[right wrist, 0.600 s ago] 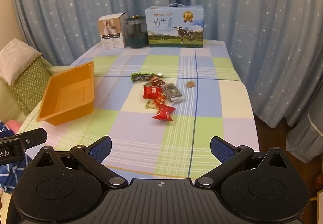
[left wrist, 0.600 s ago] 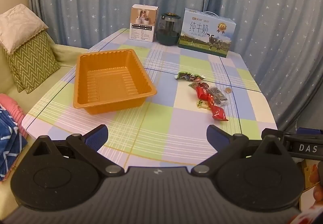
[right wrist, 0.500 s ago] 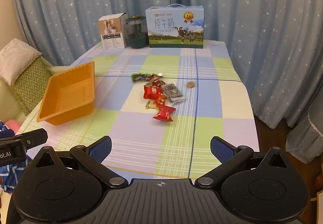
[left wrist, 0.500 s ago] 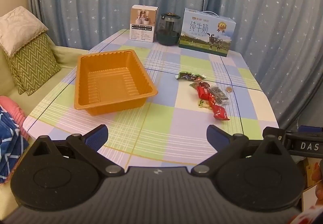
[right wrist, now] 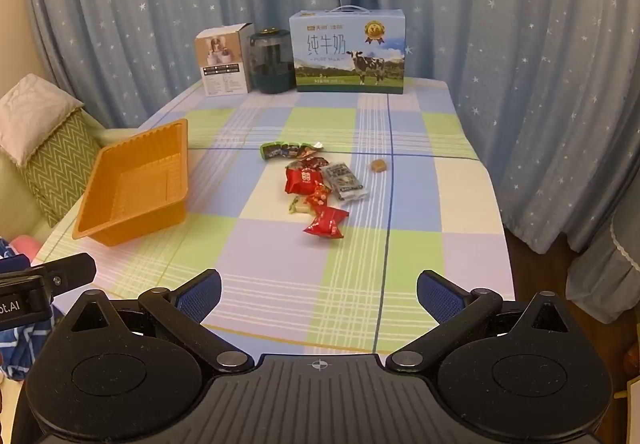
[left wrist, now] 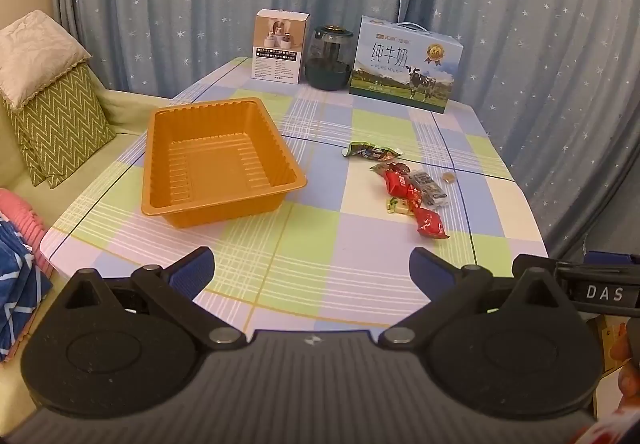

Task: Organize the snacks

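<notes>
Both wrist views, snacks not yet sorted. Your left gripper [left wrist: 311,271] and right gripper [right wrist: 319,290] are both released, jaws spread wide and holding nothing, low in each frame over the near edge of the table [right wrist: 416,264]. The orange tray [left wrist: 218,159] sits empty at centre left of the left view and at the left edge of the right view. The snacks [right wrist: 316,183] lie in a loose cluster at centre frame of the right view, well apart from the tray.

Risks, as a judgement: the wrappers overlap and touch, so closing on one could drag or flick a neighbour. The red packet [right wrist: 326,222] nearest you is puffed and glossy and may slip from the pads if pinched at a crimped end. The small brown candy [right wrist: 378,165], lying alone to the right of the cluster, is low and easy to miss or push away. The tray looks light; a bump on its rim could slide it toward the table's left edge.

Surface and room: a checked cloth in green, blue and lilac covers the table. At the far edge, upper centre, stand a small white box [right wrist: 225,63], a dark glass jar [right wrist: 271,61] and a milk carton box [right wrist: 347,51]. Star-patterned blue curtains [right wrist: 500,43] fill the background; cushions [left wrist: 48,99] rest on a sofa at the left.
</notes>
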`<state>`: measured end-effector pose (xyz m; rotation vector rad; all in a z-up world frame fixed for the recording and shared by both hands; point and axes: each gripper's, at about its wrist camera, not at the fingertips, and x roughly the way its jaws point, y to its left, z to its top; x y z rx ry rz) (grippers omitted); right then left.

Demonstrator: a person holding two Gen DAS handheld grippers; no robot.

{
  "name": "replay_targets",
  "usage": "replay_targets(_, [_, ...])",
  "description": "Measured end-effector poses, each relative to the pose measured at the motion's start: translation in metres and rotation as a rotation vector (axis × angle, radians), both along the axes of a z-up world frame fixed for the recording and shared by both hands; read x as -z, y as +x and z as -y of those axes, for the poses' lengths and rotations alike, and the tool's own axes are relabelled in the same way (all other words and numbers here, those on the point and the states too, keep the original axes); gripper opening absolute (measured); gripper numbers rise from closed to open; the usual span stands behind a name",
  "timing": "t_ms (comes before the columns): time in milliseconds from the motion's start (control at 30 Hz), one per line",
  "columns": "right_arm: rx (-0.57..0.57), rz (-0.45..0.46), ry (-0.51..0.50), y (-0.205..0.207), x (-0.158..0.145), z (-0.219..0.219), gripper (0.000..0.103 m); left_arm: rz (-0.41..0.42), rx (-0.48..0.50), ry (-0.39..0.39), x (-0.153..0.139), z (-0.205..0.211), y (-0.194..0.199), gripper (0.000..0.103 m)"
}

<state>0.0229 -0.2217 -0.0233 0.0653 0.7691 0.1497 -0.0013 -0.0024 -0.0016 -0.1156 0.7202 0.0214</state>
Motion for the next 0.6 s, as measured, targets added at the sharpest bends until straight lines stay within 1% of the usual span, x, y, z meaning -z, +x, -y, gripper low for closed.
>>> replay_targets(600, [-0.001, 0.002, 0.001, -0.0004, 0.0004, 0.0018, 0.103, -0.001, 0.005, 0.001, -0.0013, 0.0013, 0.0015, 0.103])
